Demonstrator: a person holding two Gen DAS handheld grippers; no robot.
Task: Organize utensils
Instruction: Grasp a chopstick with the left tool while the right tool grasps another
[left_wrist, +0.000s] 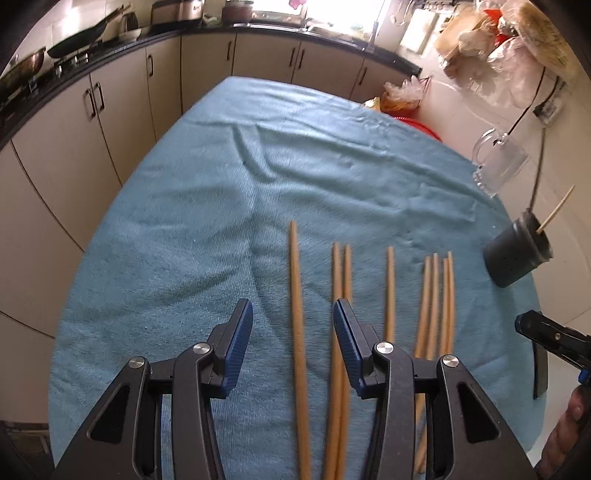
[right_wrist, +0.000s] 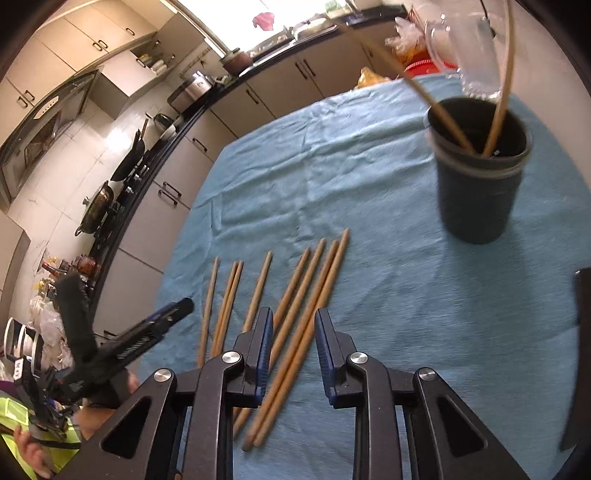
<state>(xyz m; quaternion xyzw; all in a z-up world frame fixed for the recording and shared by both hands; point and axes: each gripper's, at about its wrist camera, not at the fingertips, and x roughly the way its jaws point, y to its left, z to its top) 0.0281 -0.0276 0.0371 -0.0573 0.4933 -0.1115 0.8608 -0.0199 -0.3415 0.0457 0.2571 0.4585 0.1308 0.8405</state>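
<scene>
Several wooden chopsticks (left_wrist: 388, 295) (right_wrist: 258, 291) lie side by side on a blue cloth (left_wrist: 184, 221) (right_wrist: 369, 184). My left gripper (left_wrist: 293, 325) hovers open over them, with a single chopstick (left_wrist: 295, 288) in line between its jaws and untouched. My right gripper (right_wrist: 295, 332) is open too, its jaws narrower, above a close pair of chopsticks (right_wrist: 306, 302) at the right of the row. A dark cup (left_wrist: 517, 254) (right_wrist: 480, 177) stands further right with two chopsticks leaning in it. Each gripper shows at the edge of the other's view, the right gripper (left_wrist: 528, 321) and the left gripper (right_wrist: 181, 306).
A clear glass mug (left_wrist: 498, 162) (right_wrist: 465, 44) stands beyond the dark cup near the table's far right edge. Kitchen cabinets (left_wrist: 110, 92) and a counter with pans run along the left and back. Plastic bags (left_wrist: 498, 44) pile up at the far right.
</scene>
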